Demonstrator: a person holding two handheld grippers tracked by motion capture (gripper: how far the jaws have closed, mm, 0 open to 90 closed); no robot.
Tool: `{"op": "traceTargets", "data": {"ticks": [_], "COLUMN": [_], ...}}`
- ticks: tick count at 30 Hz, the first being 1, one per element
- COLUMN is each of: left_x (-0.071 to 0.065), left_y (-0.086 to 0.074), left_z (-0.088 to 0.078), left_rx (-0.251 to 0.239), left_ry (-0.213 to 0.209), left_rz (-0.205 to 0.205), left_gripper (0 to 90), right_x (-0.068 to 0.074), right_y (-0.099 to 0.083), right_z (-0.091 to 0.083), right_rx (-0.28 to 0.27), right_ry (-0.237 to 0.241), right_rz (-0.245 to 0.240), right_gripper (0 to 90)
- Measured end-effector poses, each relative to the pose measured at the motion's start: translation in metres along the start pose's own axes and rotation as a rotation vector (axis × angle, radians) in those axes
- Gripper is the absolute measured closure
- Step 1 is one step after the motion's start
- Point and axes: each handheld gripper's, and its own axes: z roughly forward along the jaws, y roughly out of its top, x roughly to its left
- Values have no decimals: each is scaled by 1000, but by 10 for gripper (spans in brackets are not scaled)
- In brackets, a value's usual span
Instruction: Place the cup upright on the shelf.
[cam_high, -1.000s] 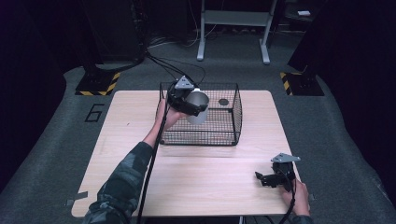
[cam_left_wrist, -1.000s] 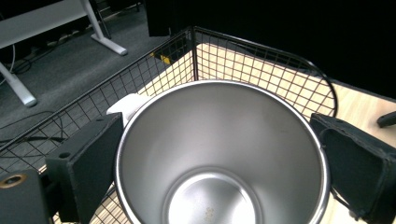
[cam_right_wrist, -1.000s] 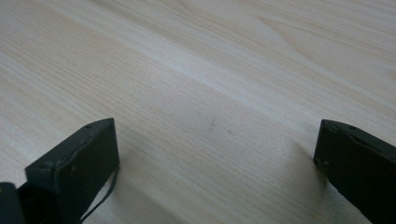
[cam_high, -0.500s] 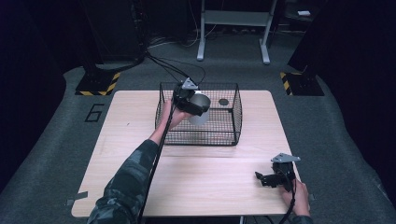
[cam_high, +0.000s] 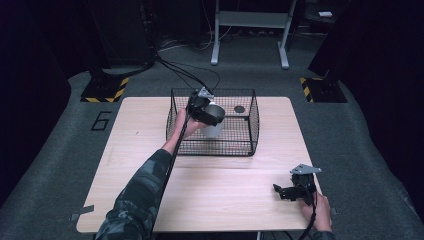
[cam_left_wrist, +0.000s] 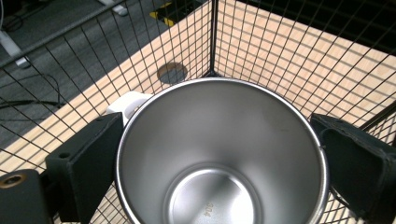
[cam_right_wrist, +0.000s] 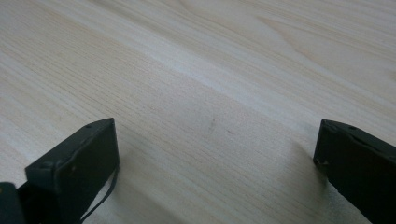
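So the left gripper (cam_high: 212, 116) is sitting inside the black wire-mesh basket (cam_high: 250, 107), which is standing at the far middle of the pale wooden table (cam_high: 135, 150). Its jaws are pinching a shiny stainless steel cup (cam_left_wrist: 219, 154) by the outside wall, one black jaw pressing on each side of the rim. In the left gripper view you're looking straight down into the cup, and it's looking empty, with a small stamp showing on the bottom. There's a white handle-like piece (cam_left_wrist: 128, 103) poking out just behind the rim on the left, touching the cup as far as I can tell. In the high view the cup (cam_high: 215, 126) is hanging within the basket's walls, toward its left half; whether it's touching the basket floor, I can't tell. A small dark round disc (cam_high: 239, 109) is lying on the basket floor near the far right corner.

The right gripper (cam_high: 282, 192) is resting low over the table's near right corner, jaws spread wide and gripping nothing.
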Motion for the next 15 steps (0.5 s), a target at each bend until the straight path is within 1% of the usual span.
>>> {"op": "traceTargets", "data": {"ticks": [1,2,4,5,6,8,15], "left_x": [0,1,0,1,1,1,0], "left_y": [-1,-1,-2,-2,-2,-3,-5], "left_z": [1,2,4,5,6,8,12], "left_rx": [0,7,12,16,15,34,44], "left_ry": [-4,-2,-3,-6,-7,-9,-16], "left_rz": [-14,-1,-6,5,4,15,17], "left_gripper": [65,65,65,65,65,65,65], "right_x": [0,0,0,0,0,0,0], "right_y": [0,0,0,0,0,0,0], "right_z": [0,0,0,0,0,0,0], "right_rx": [0,0,1,0,0,0,0], "right_ry": [0,0,0,0,0,1,0], "right_rz": [0,0,0,1,1,-1,2], "right_gripper": [0,0,0,0,0,0,0]}}
